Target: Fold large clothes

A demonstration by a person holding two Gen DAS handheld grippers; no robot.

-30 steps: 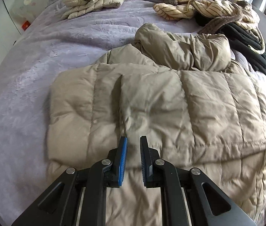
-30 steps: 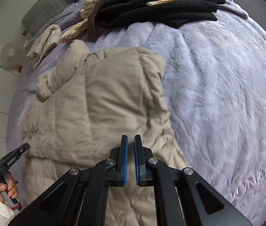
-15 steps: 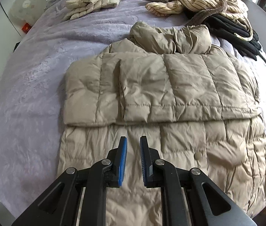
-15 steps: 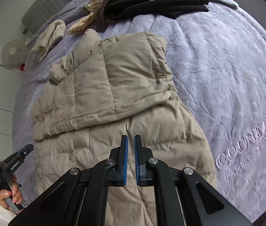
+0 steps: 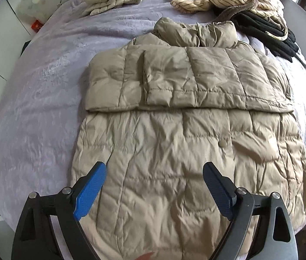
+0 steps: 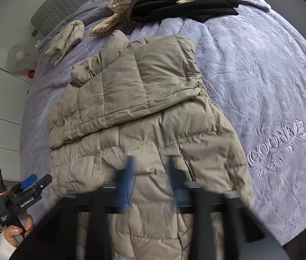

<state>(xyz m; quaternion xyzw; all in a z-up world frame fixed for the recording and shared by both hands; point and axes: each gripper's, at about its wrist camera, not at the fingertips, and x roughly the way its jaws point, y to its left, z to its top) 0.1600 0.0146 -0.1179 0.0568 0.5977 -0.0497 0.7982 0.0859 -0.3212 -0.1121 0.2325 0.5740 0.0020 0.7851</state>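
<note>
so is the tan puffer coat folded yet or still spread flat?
Partly folded: the tan puffer coat has its upper part doubled down over the body; lower half lies spread.

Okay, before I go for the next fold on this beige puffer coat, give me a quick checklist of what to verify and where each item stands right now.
1. Left gripper empty and open: ok. Its jaws have just been opening, with nothing between them.
2. Right gripper open: ok. It is motion-blurred, but its jaws have just been opening, apart and clear of the fabric.
3. Top part of the beige puffer coat already folded down: ok, a straight edge runs across the middle.
4. Lower half flat: not ok, it is wrinkled all over.
5. Near hem free to pick up: cannot tell, it is hidden behind the grippers.
6. Purple blanket bare beside the coat: ok. The pile of black and striped clothes lies farther off.
</note>
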